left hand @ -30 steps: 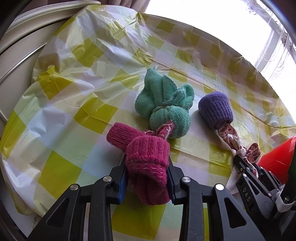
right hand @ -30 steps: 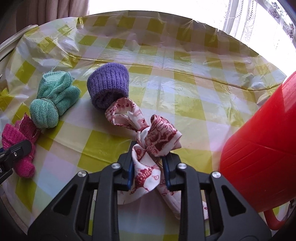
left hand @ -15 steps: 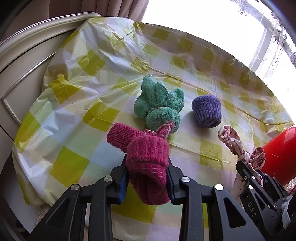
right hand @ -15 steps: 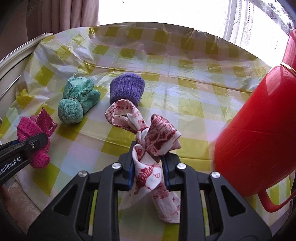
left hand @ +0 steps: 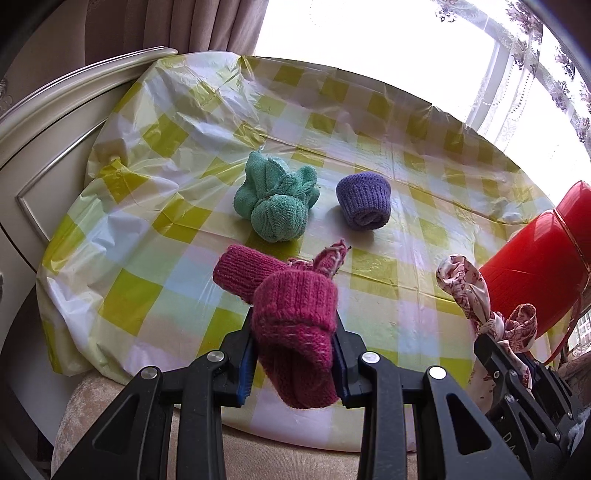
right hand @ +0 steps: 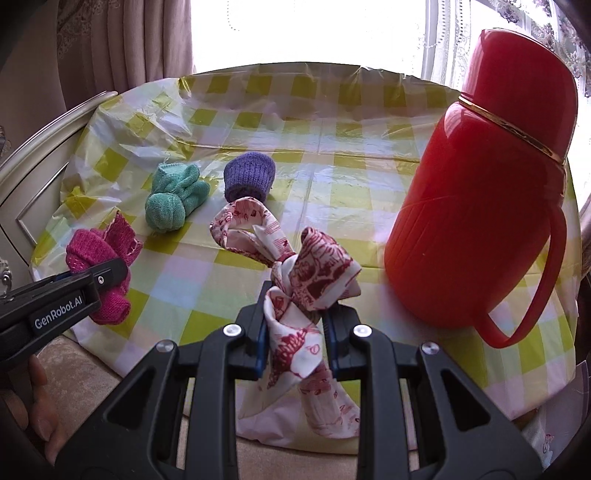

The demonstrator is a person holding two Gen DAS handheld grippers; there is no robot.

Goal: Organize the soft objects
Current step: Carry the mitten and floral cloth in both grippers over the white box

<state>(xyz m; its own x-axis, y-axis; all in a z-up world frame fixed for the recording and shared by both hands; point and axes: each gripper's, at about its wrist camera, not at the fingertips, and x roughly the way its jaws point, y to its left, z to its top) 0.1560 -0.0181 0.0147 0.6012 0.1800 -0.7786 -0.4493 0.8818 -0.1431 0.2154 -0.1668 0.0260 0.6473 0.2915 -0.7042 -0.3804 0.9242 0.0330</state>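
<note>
L gripper (left hand: 295, 354) clamped on rolled magenta knit sock bundle (left hand: 291, 314), held above near edge of table; bundle's cuff end sticks out up-left, frayed tip points up. R gripper (left hand: 498, 350) at lower right, pinching knotted red/white print cloth (left hand: 469, 291). Yellow/white checked plastic tablecloth (left hand: 155, 258), wrinkled, hangs over table edge. On it: teal terry sock bundle (left hand: 275, 203) mid-table, purple knit sock roll (left hand: 364, 201) just to its right, not touching. Red flask (left hand: 539, 266) at right edge, partly cut off. Cream panelled furniture (left hand: 48, 147) left, curtain (left hand: 166, 26) behind, bright window at top.
</note>
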